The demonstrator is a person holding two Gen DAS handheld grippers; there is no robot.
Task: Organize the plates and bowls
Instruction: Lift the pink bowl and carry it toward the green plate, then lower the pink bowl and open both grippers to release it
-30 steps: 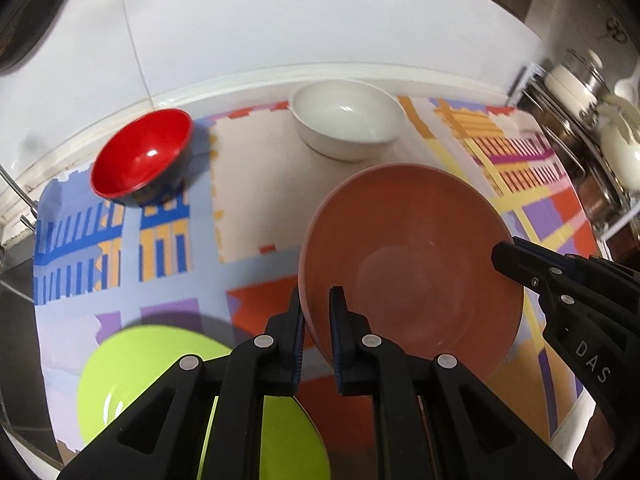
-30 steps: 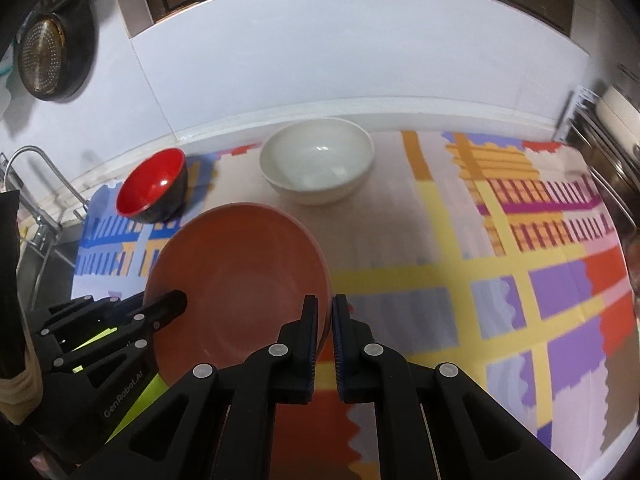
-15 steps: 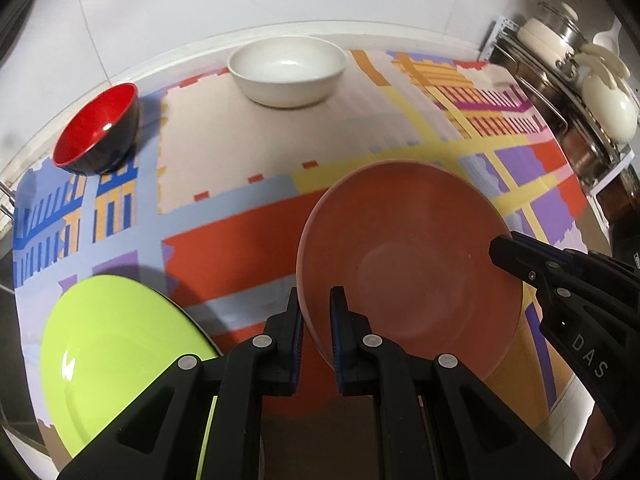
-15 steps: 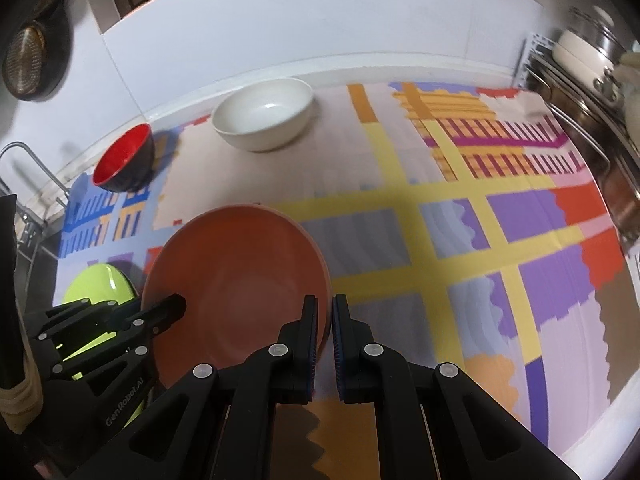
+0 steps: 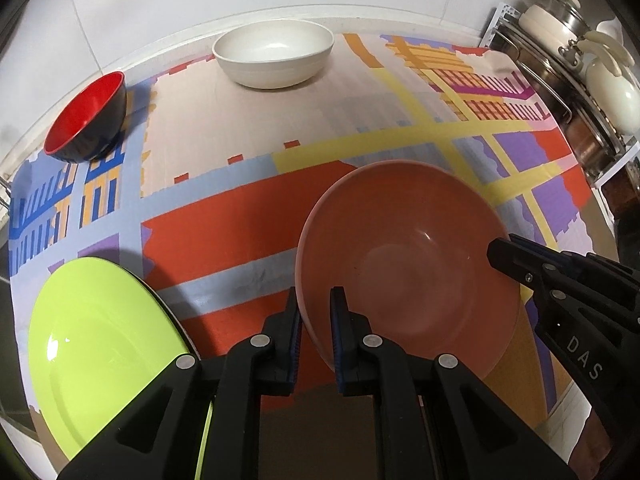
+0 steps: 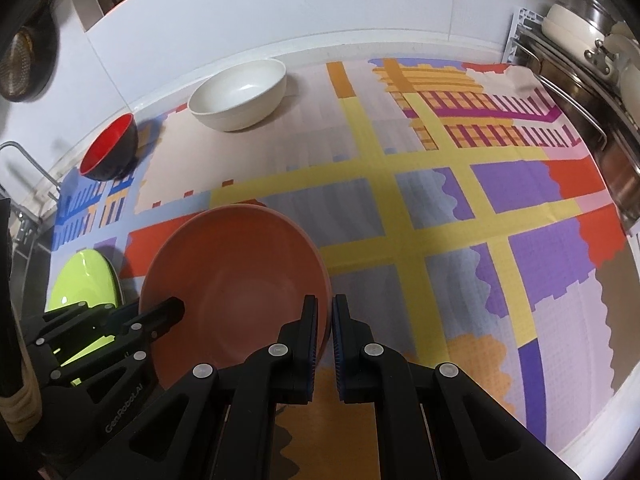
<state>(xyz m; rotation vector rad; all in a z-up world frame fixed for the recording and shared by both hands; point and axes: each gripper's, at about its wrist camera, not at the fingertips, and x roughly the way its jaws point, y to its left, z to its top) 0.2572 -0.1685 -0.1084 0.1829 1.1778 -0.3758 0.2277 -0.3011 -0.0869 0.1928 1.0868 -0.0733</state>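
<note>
Both grippers hold a terracotta bowl [image 5: 408,264] above the patterned mat. My left gripper [image 5: 314,312] is shut on its left rim. My right gripper [image 6: 325,320] is shut on its right rim; the bowl also shows in the right wrist view [image 6: 236,284]. A lime green plate [image 5: 100,344] lies at the mat's near left, also in the right wrist view [image 6: 84,280]. A white bowl [image 5: 274,54] stands at the back, and a red bowl with a black outside [image 5: 86,120] at the back left.
A colourful patterned mat [image 6: 460,208] covers the counter. A metal rack with pots and lids [image 5: 576,80] stands on the right. A white tiled wall [image 6: 280,12] runs behind. A sink rail [image 6: 24,160] is at the far left.
Both grippers have carried the terracotta bowl toward the near side of the mat; the white and red bowls now sit farther away. The grip on the bowl is unchanged.
</note>
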